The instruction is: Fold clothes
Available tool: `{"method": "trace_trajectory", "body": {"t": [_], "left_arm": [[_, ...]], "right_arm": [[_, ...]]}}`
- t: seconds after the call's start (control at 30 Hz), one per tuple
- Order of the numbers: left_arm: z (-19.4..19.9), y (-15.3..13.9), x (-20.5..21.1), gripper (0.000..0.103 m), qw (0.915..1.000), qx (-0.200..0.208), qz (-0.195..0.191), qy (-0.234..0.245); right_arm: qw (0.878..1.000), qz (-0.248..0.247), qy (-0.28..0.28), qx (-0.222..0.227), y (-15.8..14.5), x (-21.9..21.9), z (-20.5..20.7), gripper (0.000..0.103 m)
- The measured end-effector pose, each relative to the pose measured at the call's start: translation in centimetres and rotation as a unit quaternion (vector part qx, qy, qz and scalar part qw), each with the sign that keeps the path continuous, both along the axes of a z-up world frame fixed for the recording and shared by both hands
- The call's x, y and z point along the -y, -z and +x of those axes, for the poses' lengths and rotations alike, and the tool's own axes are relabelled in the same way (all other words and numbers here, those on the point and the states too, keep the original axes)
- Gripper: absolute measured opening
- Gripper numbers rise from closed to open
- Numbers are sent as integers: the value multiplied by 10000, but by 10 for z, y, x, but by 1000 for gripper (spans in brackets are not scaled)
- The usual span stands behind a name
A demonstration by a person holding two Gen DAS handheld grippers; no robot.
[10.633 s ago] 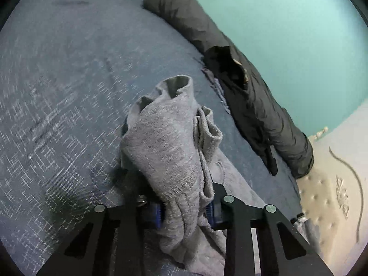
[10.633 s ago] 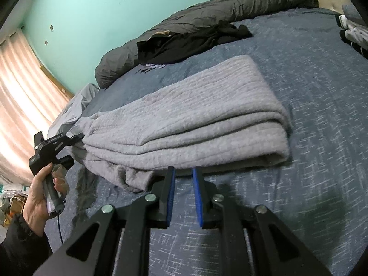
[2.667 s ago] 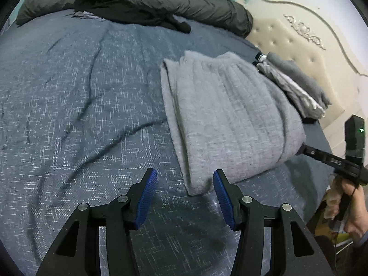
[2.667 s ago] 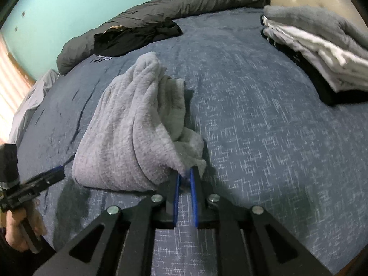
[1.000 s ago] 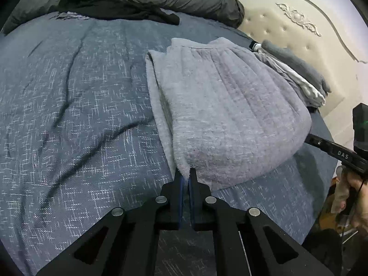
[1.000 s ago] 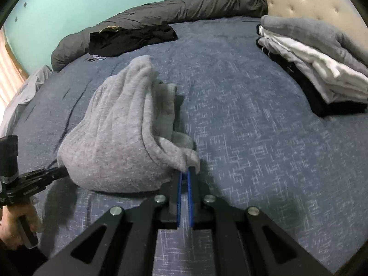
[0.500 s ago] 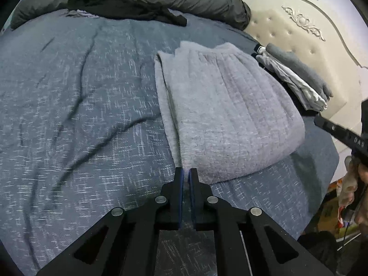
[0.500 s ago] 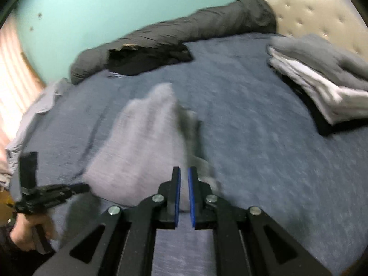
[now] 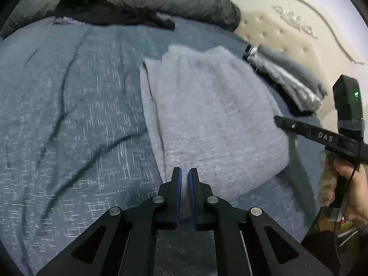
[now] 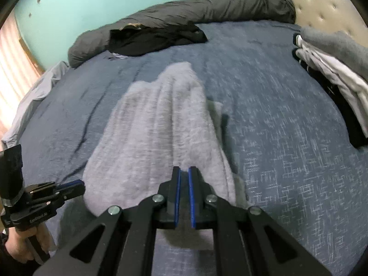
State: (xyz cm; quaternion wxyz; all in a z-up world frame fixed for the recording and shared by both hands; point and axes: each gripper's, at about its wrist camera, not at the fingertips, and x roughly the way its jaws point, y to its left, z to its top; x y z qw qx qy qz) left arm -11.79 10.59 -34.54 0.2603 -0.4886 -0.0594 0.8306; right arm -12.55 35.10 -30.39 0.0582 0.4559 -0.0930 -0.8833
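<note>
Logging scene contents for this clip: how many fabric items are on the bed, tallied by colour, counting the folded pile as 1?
Light grey garment, folded, nearest both grippers: 1
Black garment, crumpled by the far edge: 1
Dark grey rolled duvet along the wall: 1
Folded pile by the headboard, counted as one: 1
Pale sheet at the bed's edge: 1
Total: 5

- A bed covered in a dark blue-grey woven bedspread with pale flecks fills most of both views; creases run across it.
- A cream tufted headboard with carved scrollwork stands at the bed's end.
- A plain turquoise wall rises behind the bed.
- Pale pink curtains lit from behind hang at the left edge of the right wrist view.
</note>
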Motion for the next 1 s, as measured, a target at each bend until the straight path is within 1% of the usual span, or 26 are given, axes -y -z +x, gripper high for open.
{"method": "trace_trajectory", "body": {"t": [0.03, 0.07, 0.1, 0.17, 0.23, 0.33, 0.43, 0.5, 0.6, 0.7, 0.77, 0.87, 0.97, 1.0], "left_arm": [[-2, 5, -1, 7, 10000, 84, -39, 4], [-3, 8, -1, 7, 9999, 129, -58, 3], [-4, 10, -2, 7, 9999, 146, -66, 9], [-3, 9, -3, 7, 9999, 139, -95, 1], [-3, 6, -2, 7, 9999, 125, -112, -23], [-3, 5, 0, 7, 9998, 157, -60, -92], [-2, 2, 1, 7, 9998, 132, -36, -133], [-1, 1, 1, 7, 9998, 129, -28, -136], [0, 1, 1, 7, 9998, 124, -47, -114], [0, 1, 1, 7, 9999, 125, -32, -107], [0, 3, -1, 7, 9999, 125, -54, -63], [-1, 5, -3, 7, 9999, 107, -78, -7], [-2, 4, -3, 7, 9999, 107, -73, 24], [-2, 4, -3, 7, 9999, 124, -64, 10]], "right_arm": [[10000, 60, -4, 36, 4, 0, -2, 6], [9999, 122, -9, 73, 9, 0, -3, 3], [9998, 143, -3, 108, 13, -2, -4, 3], [9999, 3, 45, 121, 14, -5, -5, 3], [9999, -122, 45, -74, 3, -5, -3, 3], [9980, -266, -41, -572, -26, -5, -7, 6], [9975, -370, -152, -577, -45, -1, -34, 6], [9981, -304, -390, -370, -48, 7, -59, 6], [9977, 143, -665, 35, -42, 19, -96, 6], [9959, 375, -698, 426, -27, 21, -126, 6], [9937, 520, -649, 757, -10, 14, -141, 6], [9926, 393, -502, 1029, 12, 1, -157, 3], [9925, 320, -444, 1098, 26, -5, -161, 3], [9923, 313, -442, 1111, 27, -5, -159, 3]]}}
